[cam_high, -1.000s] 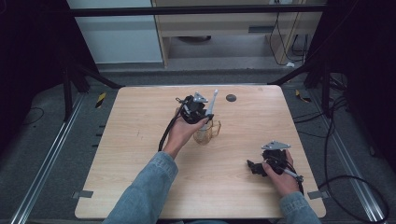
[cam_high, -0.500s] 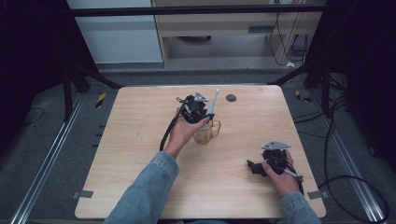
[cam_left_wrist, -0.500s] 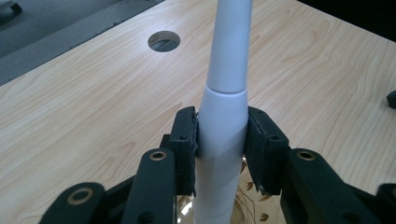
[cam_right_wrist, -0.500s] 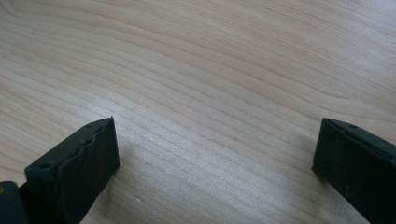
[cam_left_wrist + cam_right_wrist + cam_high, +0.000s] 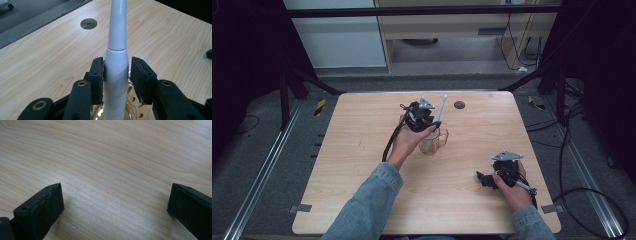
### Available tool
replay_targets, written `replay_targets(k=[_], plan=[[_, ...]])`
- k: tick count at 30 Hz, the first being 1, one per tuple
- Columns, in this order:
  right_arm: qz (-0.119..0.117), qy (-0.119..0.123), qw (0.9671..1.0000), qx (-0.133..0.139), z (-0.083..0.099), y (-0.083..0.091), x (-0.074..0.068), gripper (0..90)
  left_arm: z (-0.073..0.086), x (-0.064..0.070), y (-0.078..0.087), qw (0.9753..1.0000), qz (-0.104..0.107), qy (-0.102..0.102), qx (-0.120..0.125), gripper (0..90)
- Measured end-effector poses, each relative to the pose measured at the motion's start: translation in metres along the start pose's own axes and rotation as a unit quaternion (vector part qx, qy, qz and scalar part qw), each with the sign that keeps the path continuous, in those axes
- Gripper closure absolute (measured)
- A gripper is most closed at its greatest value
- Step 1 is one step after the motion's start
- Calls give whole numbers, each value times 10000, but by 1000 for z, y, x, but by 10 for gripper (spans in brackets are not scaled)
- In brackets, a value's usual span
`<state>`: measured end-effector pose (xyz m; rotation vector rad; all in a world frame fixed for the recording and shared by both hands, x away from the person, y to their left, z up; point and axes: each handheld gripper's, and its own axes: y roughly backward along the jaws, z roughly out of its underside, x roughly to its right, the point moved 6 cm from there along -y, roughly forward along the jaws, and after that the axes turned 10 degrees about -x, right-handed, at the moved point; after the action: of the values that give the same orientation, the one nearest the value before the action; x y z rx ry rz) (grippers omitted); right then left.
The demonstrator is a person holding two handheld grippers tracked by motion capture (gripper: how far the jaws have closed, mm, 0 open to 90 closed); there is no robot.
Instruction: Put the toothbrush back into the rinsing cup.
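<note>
No readable brand, label or writing on any item we see.

Left tongs (image 5: 117, 75): in the left gripper view the white toothbrush-like handle (image 5: 116, 57) stands upright between the two pads. One pad touches it; the other stands a narrow gap off, so we cannot tell whether it is pinched. Its lower end sits in the clear glass cup (image 5: 130, 107), seen under the tongs. In the high view the left tongs (image 5: 424, 119) are over the glass cup (image 5: 433, 141), near the worktop (image 5: 362, 165) centre, slightly toward the far edge.

Right tongs (image 5: 115, 202): spread wide, bare wood between the pads. In the high view the right tongs (image 5: 486, 179) rest low near the right front corner, well apart from the cup.

A round hole (image 5: 459, 105) lies near the far edge. Open wood on the left half.
</note>
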<state>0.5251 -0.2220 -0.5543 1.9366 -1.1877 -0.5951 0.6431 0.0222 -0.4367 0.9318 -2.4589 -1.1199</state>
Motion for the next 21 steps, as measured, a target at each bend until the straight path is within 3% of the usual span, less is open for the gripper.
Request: replay_targets(k=[7, 15, 21], plan=[[0, 3, 10000, 1, 0, 0, 0, 3, -1, 0, 2, 10000, -26, -7, 26, 582], [1, 3, 10000, 0, 0, 0, 0, 4, -2, 1, 5, 10000, -85, 9, 51, 444], [1, 1, 10000, 1, 0, 0, 0, 4, -1, 1, 7, 9999, -133, -26, 20, 390]])
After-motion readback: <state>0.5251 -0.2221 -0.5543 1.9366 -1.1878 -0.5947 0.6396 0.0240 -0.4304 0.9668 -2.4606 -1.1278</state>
